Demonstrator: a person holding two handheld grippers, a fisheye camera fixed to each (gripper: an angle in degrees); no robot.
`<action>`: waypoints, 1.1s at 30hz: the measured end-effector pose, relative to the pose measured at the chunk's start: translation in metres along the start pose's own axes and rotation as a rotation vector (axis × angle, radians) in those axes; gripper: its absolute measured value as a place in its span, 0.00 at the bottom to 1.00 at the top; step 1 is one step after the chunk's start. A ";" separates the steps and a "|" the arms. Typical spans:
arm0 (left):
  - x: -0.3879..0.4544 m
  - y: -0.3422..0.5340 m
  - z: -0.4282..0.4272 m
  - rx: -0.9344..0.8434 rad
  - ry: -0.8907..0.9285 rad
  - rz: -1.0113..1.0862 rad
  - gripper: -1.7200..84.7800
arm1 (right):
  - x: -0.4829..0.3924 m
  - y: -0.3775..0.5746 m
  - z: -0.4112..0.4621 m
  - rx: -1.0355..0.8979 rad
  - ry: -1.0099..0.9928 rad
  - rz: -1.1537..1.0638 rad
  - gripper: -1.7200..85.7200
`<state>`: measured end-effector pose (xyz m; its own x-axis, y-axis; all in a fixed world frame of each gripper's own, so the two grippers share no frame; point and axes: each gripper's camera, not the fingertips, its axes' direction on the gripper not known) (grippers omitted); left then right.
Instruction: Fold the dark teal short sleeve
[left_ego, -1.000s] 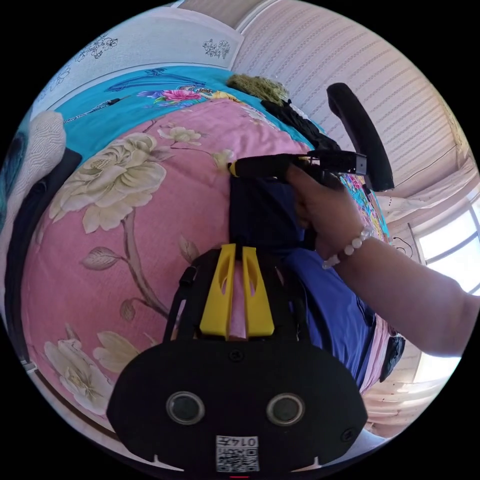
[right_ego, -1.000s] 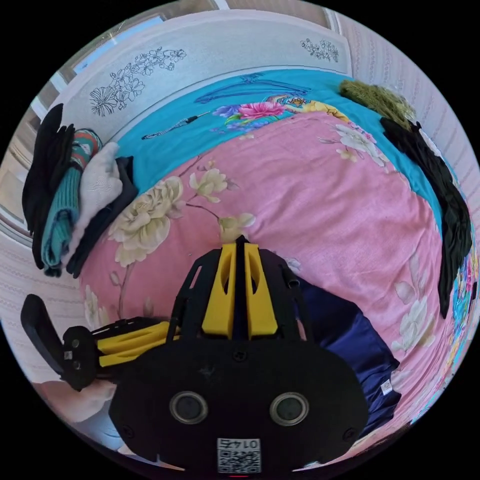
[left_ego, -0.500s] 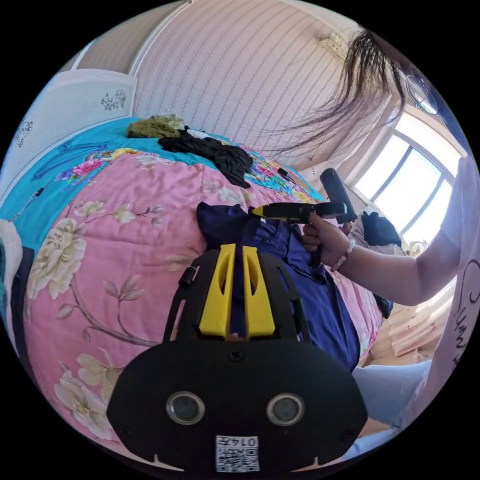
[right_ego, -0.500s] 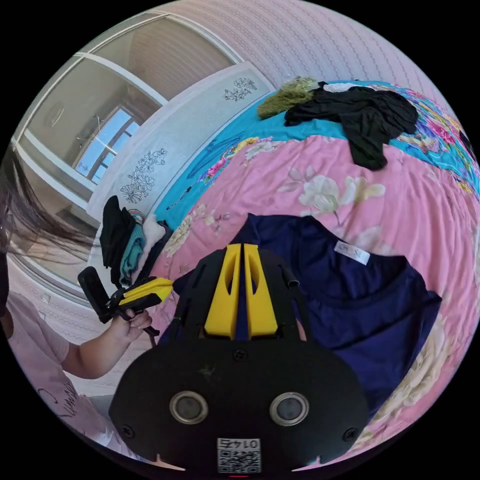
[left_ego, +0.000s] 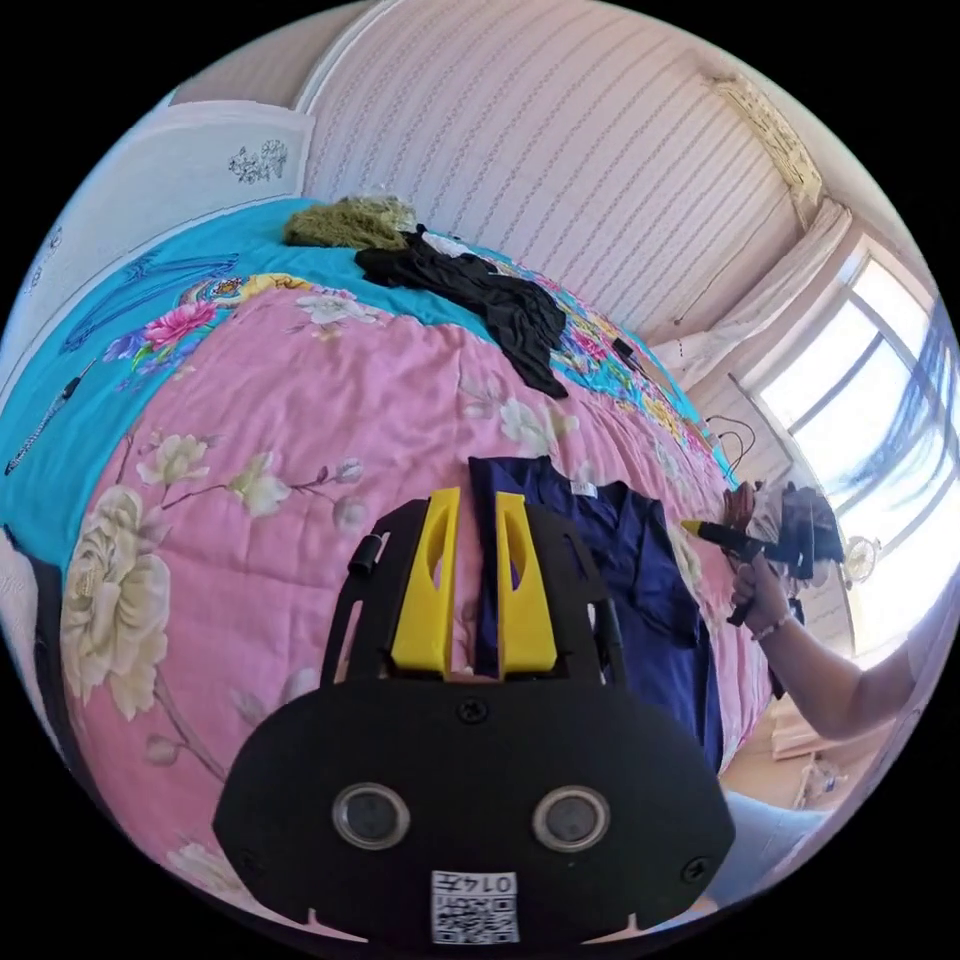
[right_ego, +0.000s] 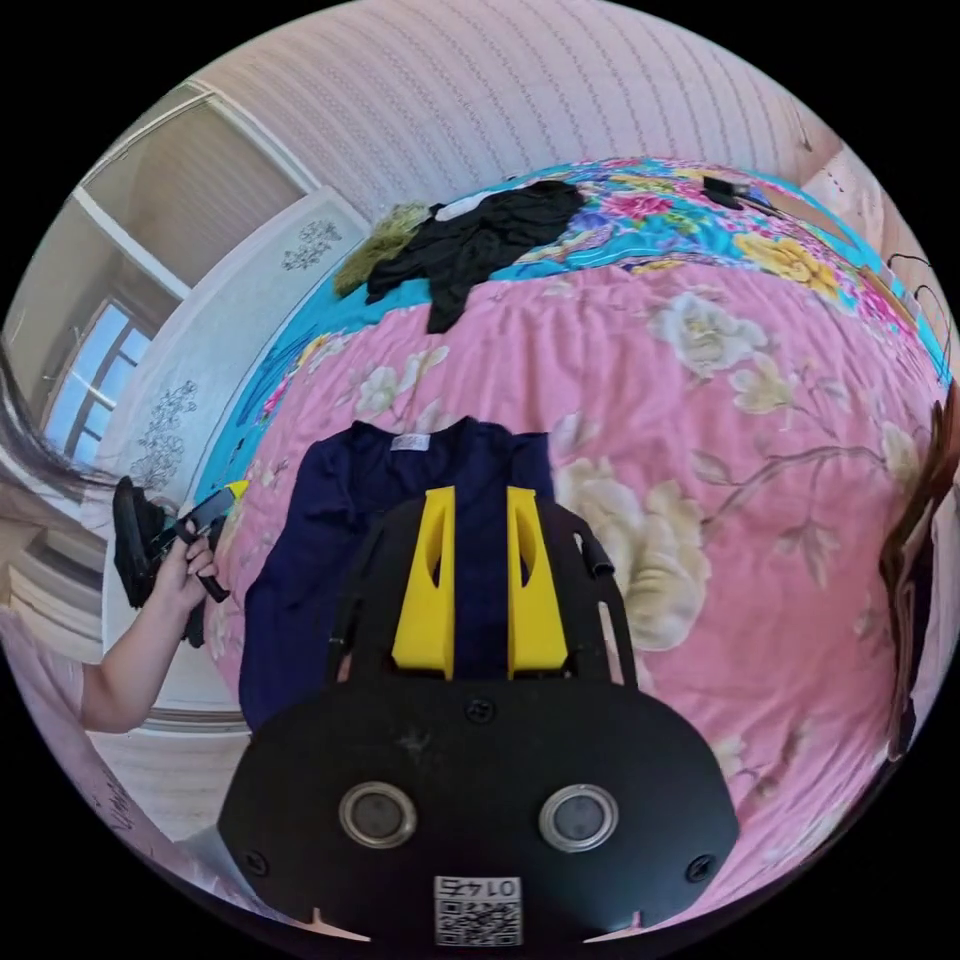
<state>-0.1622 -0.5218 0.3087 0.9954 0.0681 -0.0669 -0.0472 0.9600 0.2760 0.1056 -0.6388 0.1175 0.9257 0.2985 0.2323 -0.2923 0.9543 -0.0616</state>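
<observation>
The dark blue short sleeve shirt (left_ego: 640, 590) lies spread flat on the pink floral quilt (left_ego: 300, 420), its collar label facing up. In the left gripper view my left gripper (left_ego: 477, 495) hovers open over the shirt's near edge, holding nothing. The right gripper (left_ego: 715, 533) is held in a hand past the shirt's far side, off the cloth. In the right gripper view the shirt (right_ego: 320, 560) sits under and left of my open right gripper (right_ego: 480, 490). The left gripper (right_ego: 215, 505) is held in a hand beyond the shirt's left edge.
A black garment (left_ego: 490, 295) and an olive-green bundle (left_ego: 345, 220) lie at the bed's far side on the turquoise sheet (left_ego: 120, 330). A white headboard (right_ego: 190, 400) stands behind. The person's arm (left_ego: 840, 690) reaches in near a bright window (left_ego: 880, 400).
Both grippers were shut on the shirt a second ago. They have let go and opened, and the hands have drawn apart to either side. The shirt now lies flat.
</observation>
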 end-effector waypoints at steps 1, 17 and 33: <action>-0.002 -0.005 0.007 -0.020 0.023 -0.015 0.12 | 0.008 -0.005 0.002 -0.021 -0.010 -0.001 0.13; 0.051 -0.058 0.026 -0.121 -0.084 0.172 0.01 | 0.066 -0.032 -0.056 -0.082 -0.054 0.022 0.03; 0.101 0.091 -0.074 -0.102 -0.163 0.461 0.01 | 0.008 0.116 -0.183 0.053 -0.127 -0.322 0.03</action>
<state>-0.0716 -0.4074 0.2564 0.8686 0.4563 0.1932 -0.4854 0.8620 0.1461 0.1232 -0.5237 -0.0657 0.9362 -0.0243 0.3506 -0.0056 0.9964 0.0841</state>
